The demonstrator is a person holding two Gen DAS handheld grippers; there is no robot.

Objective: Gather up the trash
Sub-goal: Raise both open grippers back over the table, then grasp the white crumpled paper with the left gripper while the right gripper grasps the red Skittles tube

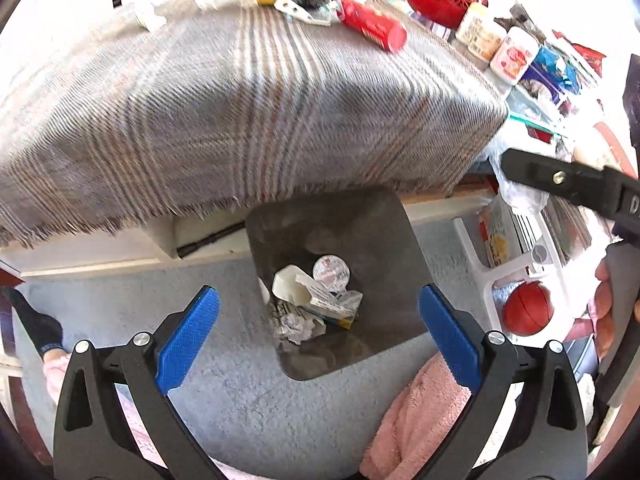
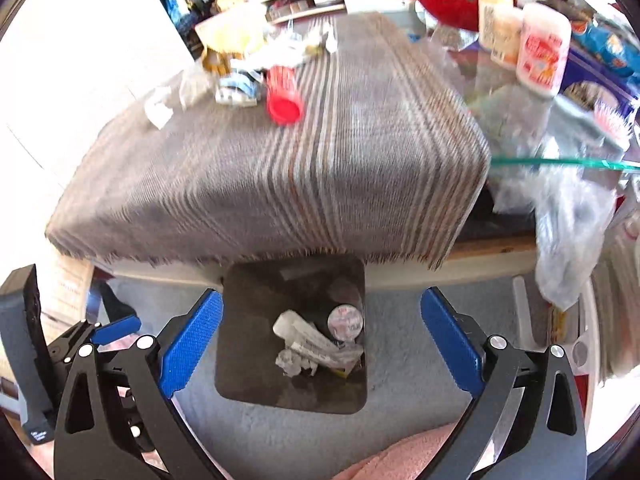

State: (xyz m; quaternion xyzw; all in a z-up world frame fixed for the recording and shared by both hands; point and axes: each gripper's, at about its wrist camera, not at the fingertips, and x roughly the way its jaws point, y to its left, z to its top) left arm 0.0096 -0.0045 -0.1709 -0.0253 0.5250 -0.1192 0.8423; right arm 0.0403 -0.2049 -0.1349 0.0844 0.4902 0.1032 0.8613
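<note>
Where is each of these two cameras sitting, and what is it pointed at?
Left wrist view: on the left gripper, looking down past open blue fingers into the trash bin; the person's hand shows.
Right wrist view: on the right gripper, also open, above the same bin; the left gripper shows.
Both share the bin and the red can.

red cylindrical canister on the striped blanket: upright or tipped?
Tipped. The red cylindrical canister lies on its side on the striped blanket, its round end facing the right wrist camera.

Ahead of the hand-held gripper, a striped grey blanket (image 1: 248, 112) drapes the tabletop; an orange ball (image 1: 527, 309) sits right, pale carpet (image 1: 224, 392) beneath.
</note>
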